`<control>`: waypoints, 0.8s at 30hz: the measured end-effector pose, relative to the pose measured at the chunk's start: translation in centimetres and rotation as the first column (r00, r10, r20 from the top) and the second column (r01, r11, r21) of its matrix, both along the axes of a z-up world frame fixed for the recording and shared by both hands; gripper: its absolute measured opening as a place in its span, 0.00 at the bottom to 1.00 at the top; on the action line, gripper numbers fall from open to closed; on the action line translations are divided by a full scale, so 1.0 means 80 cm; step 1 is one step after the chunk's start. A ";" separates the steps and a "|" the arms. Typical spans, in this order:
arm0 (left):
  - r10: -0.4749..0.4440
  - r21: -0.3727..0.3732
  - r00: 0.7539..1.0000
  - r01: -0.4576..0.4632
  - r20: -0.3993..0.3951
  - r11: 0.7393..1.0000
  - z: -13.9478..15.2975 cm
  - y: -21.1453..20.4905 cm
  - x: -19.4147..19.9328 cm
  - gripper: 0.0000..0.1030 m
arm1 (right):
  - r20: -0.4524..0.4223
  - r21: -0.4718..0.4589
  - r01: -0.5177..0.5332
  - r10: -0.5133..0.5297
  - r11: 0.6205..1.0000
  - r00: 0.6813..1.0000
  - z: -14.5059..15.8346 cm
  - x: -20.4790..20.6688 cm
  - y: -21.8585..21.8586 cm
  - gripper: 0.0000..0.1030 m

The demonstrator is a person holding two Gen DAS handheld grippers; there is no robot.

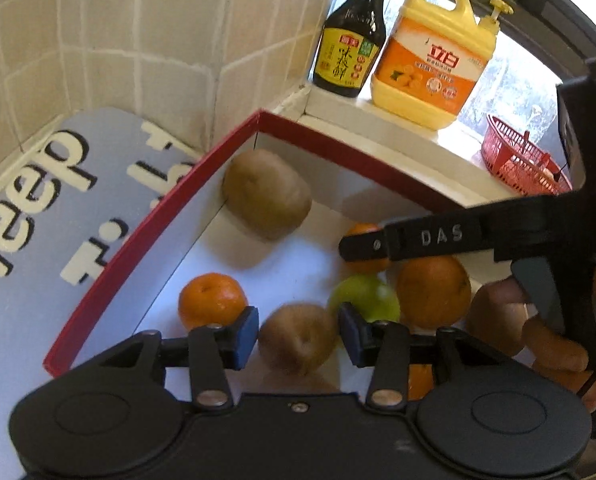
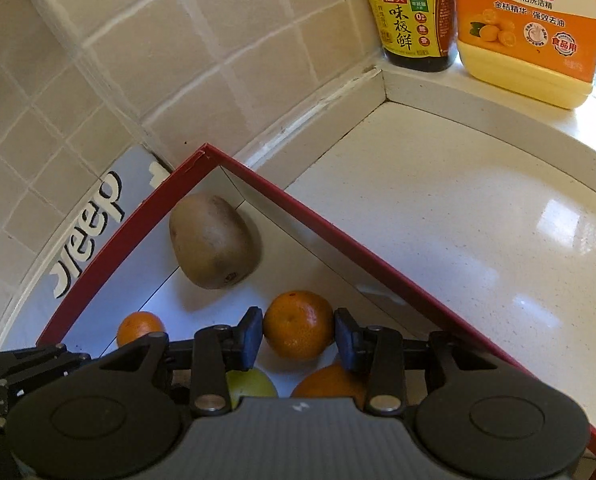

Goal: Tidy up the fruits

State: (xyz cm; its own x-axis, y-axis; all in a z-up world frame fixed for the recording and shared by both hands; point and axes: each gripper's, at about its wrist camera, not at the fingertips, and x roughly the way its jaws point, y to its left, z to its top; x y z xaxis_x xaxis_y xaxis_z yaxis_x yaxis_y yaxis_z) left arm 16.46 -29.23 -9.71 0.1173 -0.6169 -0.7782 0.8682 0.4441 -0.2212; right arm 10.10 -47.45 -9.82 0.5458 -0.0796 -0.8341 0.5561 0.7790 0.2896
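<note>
The left gripper (image 1: pixel 298 336) hangs with fingers apart around a brown kiwi (image 1: pixel 298 338) in the red-rimmed box (image 1: pixel 145 224). The right gripper (image 2: pixel 298 338) has its fingers apart flanking a tangerine (image 2: pixel 299 324). Farther back, a second kiwi (image 2: pixel 213 240) lies in the box's corner. Beyond, a sauce bottle (image 2: pixel 412 20) and a detergent jug (image 2: pixel 530 32) stand on the ledge.

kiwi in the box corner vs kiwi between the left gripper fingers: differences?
The corner kiwi touches the red box walls; the near kiwi sits mid-floor, between the open left gripper fingers. The corner kiwi lies alone; the near kiwi adjoins a green apple. Both are brown, fuzzy, unheld.
</note>
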 end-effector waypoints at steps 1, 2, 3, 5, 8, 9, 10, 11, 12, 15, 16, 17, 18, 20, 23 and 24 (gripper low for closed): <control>-0.004 -0.001 1.000 0.004 0.002 1.000 0.000 0.000 -0.001 0.55 | -0.003 -0.002 0.003 -0.003 1.000 1.000 0.000 0.000 0.001 0.40; -0.008 -0.001 1.000 0.008 0.007 1.000 0.001 0.001 -0.003 0.57 | -0.004 -0.001 0.003 -0.003 1.000 1.000 0.001 0.000 0.001 0.40; -0.012 0.001 1.000 0.012 0.010 1.000 0.001 0.001 -0.005 0.59 | -0.003 0.002 0.003 -0.003 1.000 1.000 0.002 -0.001 0.001 0.40; -0.015 -0.008 1.000 0.015 0.015 1.000 0.004 0.005 -0.009 0.63 | 0.002 0.013 0.007 -0.007 1.000 1.000 0.006 -0.005 0.001 0.41; 0.004 -0.031 1.000 -0.004 0.016 1.000 0.014 0.018 -0.013 0.72 | 0.010 0.018 0.012 -0.012 1.000 1.000 0.015 -0.014 0.003 0.41; 0.014 -0.040 1.000 -0.013 0.017 0.999 0.020 0.022 -0.014 0.72 | 0.010 0.015 0.014 -0.014 1.000 1.000 0.019 -0.016 0.004 0.41; 0.025 -0.051 1.000 -0.024 0.019 0.998 0.028 0.029 -0.016 0.72 | 0.010 0.007 0.016 -0.016 1.000 1.000 0.026 -0.020 0.007 0.42; 0.036 -0.061 0.999 -0.034 0.024 0.998 0.037 0.036 -0.018 0.72 | 0.014 0.002 0.017 -0.017 1.000 1.000 0.033 -0.024 0.009 0.42; 0.045 -0.074 0.998 -0.043 0.034 0.996 0.046 0.043 -0.020 0.72 | 0.023 -0.003 0.016 -0.016 1.000 1.000 0.042 -0.028 0.013 0.42; 0.082 -0.120 0.993 -0.072 0.082 0.990 0.083 0.069 -0.033 0.75 | 0.067 -0.026 0.008 -0.006 1.000 0.998 0.076 -0.045 0.031 0.49; 0.095 -0.138 0.991 -0.081 0.097 0.987 0.096 0.079 -0.038 0.76 | 0.084 -0.039 0.003 0.000 0.999 0.996 0.090 -0.053 0.039 0.52; 0.109 -0.157 0.988 -0.091 0.111 0.983 0.110 0.091 -0.045 0.77 | 0.101 -0.053 -0.002 0.007 0.999 0.995 0.104 -0.061 0.048 0.56; 0.125 -0.175 0.984 -0.102 0.124 0.979 0.124 0.103 -0.053 0.77 | 0.119 -0.070 -0.006 0.014 0.998 0.993 0.118 -0.069 0.057 0.58; 0.161 -0.209 0.975 -0.127 0.151 0.970 0.146 0.126 -0.067 0.78 | 0.154 -0.105 -0.010 0.026 0.994 0.988 0.146 -0.088 0.077 0.64; 0.230 -0.235 0.955 -0.184 0.186 0.954 0.173 0.152 -0.094 0.78 | 0.202 -0.143 -0.019 0.048 0.990 0.978 0.180 -0.117 0.108 0.68; 0.250 -0.249 0.950 -0.200 0.188 0.948 0.180 0.160 -0.103 0.78 | 0.216 -0.150 -0.025 0.058 0.988 0.975 0.188 -0.126 0.117 0.68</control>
